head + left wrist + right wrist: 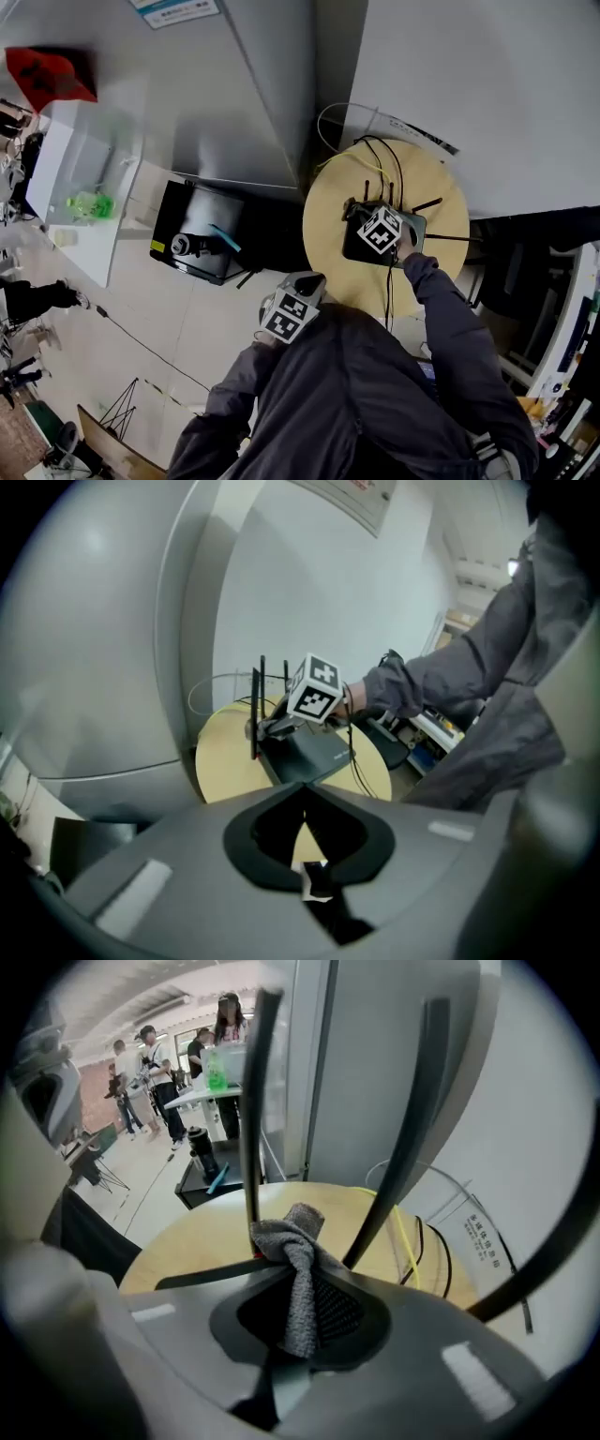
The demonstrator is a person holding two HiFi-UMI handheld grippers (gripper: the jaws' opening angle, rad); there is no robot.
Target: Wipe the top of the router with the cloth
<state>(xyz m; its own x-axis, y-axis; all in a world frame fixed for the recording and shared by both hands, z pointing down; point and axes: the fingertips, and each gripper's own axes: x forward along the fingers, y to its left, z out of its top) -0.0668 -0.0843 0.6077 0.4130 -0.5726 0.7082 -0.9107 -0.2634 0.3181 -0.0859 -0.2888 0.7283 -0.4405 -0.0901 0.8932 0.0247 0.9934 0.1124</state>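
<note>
A dark router with thin black antennas lies on a round wooden table. My right gripper rests over the router's top, shut on a grey cloth that hangs bunched between its jaws at the antenna bases. In the left gripper view the router lies ahead on the table, with the right gripper's marker cube on top of it. My left gripper is held back at the table's near left edge, close to the body, jaws together and holding nothing.
Yellow and black cables run over the table's far side. An open black case with gear sits on the floor to the left. Grey partition walls stand behind. A white desk with a green bottle is far left, with people near it.
</note>
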